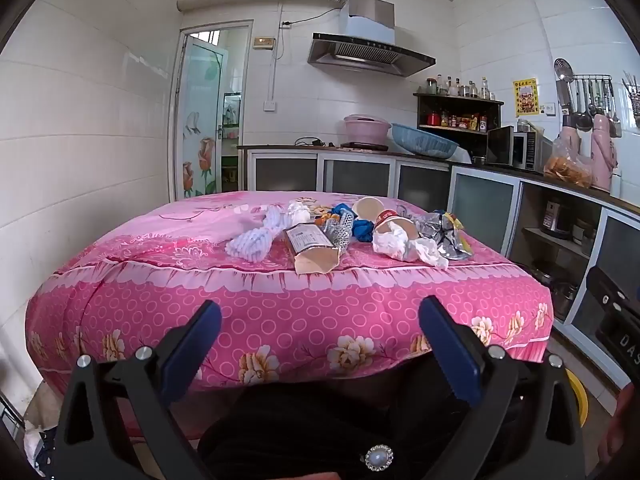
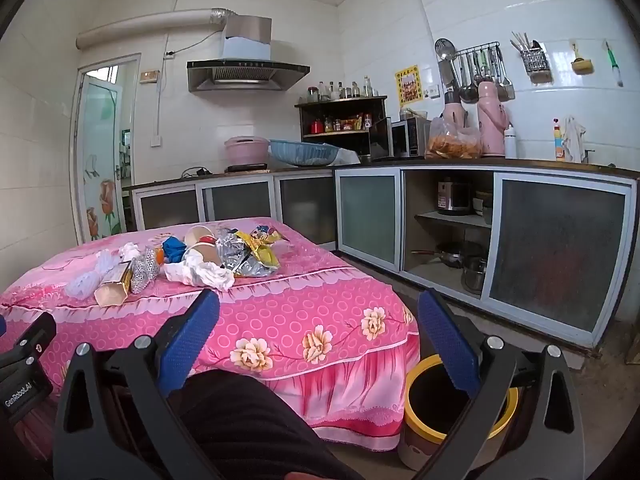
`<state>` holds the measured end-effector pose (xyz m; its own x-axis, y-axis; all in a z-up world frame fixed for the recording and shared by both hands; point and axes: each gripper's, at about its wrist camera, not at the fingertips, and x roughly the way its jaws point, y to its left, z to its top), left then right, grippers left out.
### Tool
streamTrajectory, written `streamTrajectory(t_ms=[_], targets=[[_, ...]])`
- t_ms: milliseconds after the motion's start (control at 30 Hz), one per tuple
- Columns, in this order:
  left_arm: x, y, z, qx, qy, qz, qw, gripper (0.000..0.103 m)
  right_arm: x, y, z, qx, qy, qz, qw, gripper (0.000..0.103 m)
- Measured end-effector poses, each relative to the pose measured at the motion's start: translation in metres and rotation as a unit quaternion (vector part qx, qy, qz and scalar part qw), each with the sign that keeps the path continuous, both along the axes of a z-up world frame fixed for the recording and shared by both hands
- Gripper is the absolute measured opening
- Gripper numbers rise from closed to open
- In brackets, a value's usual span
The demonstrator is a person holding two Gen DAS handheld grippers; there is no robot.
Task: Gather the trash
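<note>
We're at the start — nothing collected that we can see. Left tongs (image 1: 320,344) and right tongs (image 2: 318,338) are both fully released, nothing between the pads, both held back from the worktop (image 1: 280,312) with the pink floral cloth. All the trash sits in one cluster on top, toward the far side: white netting (image 1: 256,240), a tan paper packet (image 1: 314,252), silver mesh wrap (image 1: 340,230), blue crumpled scrap (image 1: 362,228), a paper cup (image 1: 370,208), white tissue wads (image 1: 400,246) and foil snack wrappers (image 1: 448,232). The yellow-rimmed bin (image 2: 440,432) stands on the floor just beside the worktop's right corner, below the right tongs; its inside looks dark, contents we can't tell. Left to do, by our read — every piece, one grab at a time, nearest tissue and packet first.
</note>
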<state>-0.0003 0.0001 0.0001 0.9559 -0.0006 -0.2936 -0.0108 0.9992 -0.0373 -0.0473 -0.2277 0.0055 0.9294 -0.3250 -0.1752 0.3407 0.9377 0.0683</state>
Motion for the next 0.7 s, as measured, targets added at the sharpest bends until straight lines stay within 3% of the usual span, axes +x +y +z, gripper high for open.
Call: streamTrajectory(t_ms=[700], targets=[[-0.0007, -0.0002, 0.0006, 0.003, 0.001, -0.001, 1.0, 0.095, 0.001, -0.0005, 0.0, 0.001, 0.001, 0.0, 1.0, 0.095]])
